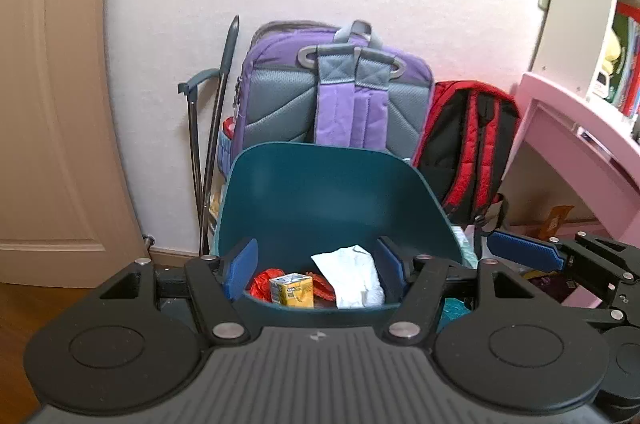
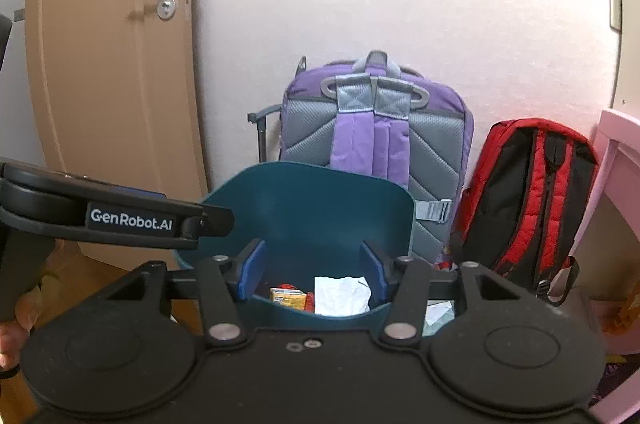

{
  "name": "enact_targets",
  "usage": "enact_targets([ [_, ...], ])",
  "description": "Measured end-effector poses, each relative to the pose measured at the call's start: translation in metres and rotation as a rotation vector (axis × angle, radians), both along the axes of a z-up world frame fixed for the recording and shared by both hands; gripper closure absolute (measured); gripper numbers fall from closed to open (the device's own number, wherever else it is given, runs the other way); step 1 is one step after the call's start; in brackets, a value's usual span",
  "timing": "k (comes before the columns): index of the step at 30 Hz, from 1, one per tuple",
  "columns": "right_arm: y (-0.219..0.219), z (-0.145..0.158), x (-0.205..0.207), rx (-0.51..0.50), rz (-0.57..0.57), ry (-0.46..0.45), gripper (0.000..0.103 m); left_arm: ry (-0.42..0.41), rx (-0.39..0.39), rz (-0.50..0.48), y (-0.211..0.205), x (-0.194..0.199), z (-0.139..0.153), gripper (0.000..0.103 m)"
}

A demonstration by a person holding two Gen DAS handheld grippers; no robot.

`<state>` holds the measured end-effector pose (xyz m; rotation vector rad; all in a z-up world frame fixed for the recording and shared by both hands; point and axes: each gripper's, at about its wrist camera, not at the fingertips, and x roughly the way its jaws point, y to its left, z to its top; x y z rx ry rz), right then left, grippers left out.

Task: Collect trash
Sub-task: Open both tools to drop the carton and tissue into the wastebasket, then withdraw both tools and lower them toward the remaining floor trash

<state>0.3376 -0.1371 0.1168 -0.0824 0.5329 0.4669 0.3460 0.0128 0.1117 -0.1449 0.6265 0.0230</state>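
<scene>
Through both wrist cameras I look down into a dark teal trash bin [image 1: 320, 192] that stands on the floor near a pale wall, its raised lid or tall back wall standing up at twelve o'clock. Inside it, at six o'clock in the left view, lie a small yellow juice carton [image 1: 292, 289], a crumpled white tissue [image 1: 352, 276] just to its right, and red wrappers [image 1: 267, 280] touching the carton. My left tool [image 1: 318, 266] hovers over the bin's near rim with its blue pads spread wide, gripping nothing. My right tool [image 2: 314, 270] hangs over the same bin, likewise spread and empty; in the left view it juts in at three o'clock. Behind the bin, a purple backpack [image 1: 340, 92] leans on the wall at twelve o'clock, and a red and black backpack [image 1: 468, 148] sits at two o'clock. A brown door [image 1: 52, 84] fills nine o'clock and a pink desk [image 1: 568, 128] sits at three o'clock. I judge the trash seen here as already collected. More scraps seem to lie on the floor right of the bin, too hidden to name. The risks I see: the two tools are near each other and could collide, and either could knock the light bin's rim and tip it
</scene>
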Motion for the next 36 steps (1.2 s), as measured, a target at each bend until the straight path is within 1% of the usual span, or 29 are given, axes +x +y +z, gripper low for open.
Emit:
enact_targets([
  [2,-0.002,0.006,-0.011,0.005,0.001,-0.005,0.05,-0.011,-0.005,0.0,-0.001,-0.012,0.007,0.033],
  [10,-0.008,0.027,-0.046,0.023,0.015,-0.026,0.049,-0.049,-0.015,-0.022,-0.004,-0.06,0.029,0.032],
  [14,-0.008,0.032,-0.065,0.019,0.027,-0.032,0.049,-0.062,-0.025,-0.022,-0.002,-0.082,0.034,0.024],
  [19,-0.007,0.032,-0.085,0.019,0.045,-0.027,0.048,-0.068,-0.028,-0.031,0.002,-0.107,0.034,0.023],
  [21,-0.008,0.031,-0.091,0.029,0.054,-0.013,0.048,-0.065,-0.03,-0.039,0.003,-0.116,0.032,0.021],
  [24,-0.008,0.028,-0.101,0.045,0.068,0.008,0.048,-0.057,-0.03,-0.064,0.005,-0.129,0.028,0.02],
  [27,-0.007,0.022,-0.11,0.047,0.083,0.025,0.048,-0.047,-0.029,-0.078,0.008,-0.143,0.022,0.015],
  [29,-0.006,0.016,-0.116,0.049,0.091,0.038,0.048,-0.04,-0.034,-0.084,0.011,-0.151,0.014,0.01],
  [32,-0.005,0.004,-0.122,0.054,0.105,0.066,0.048,-0.024,-0.056,-0.079,0.018,-0.16,0.0,0.004],
  [36,-0.003,-0.021,-0.129,0.06,0.126,0.116,0.048,-0.003,-0.087,-0.067,0.031,-0.168,-0.024,0.003],
])
